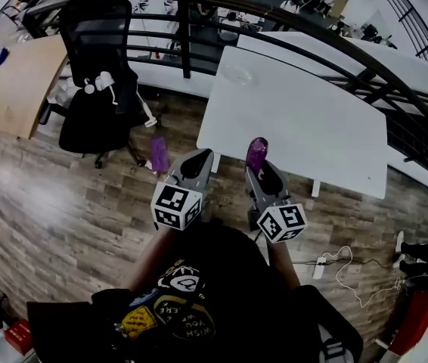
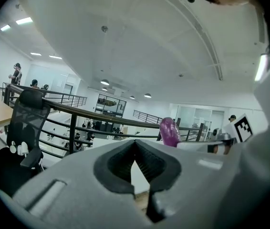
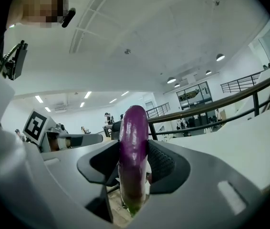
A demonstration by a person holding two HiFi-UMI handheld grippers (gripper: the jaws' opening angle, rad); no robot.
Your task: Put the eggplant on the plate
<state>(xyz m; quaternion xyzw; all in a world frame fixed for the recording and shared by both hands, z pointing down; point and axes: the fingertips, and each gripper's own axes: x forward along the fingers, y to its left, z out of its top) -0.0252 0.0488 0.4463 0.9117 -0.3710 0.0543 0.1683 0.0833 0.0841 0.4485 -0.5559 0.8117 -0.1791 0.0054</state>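
A purple eggplant (image 1: 256, 153) stands upright between the jaws of my right gripper (image 1: 262, 171), which is shut on it just above the near edge of the white table (image 1: 305, 119). In the right gripper view the eggplant (image 3: 133, 147) fills the gap between the black pads (image 3: 161, 160). A clear plate (image 1: 238, 74) lies at the table's far left corner. My left gripper (image 1: 196, 160) hovers beside the right one, off the table's left edge, shut and holding nothing. The left gripper view shows its pads (image 2: 147, 162) meeting at the tips and the eggplant (image 2: 170, 130) off to the right.
A black office chair (image 1: 97, 89) stands on the wood floor at the left, with a small purple object (image 1: 159, 155) near its base. A dark railing (image 1: 274, 17) curves behind the table. A wooden desk (image 1: 17, 82) is far left. A power strip with cable (image 1: 324, 265) lies at the right.
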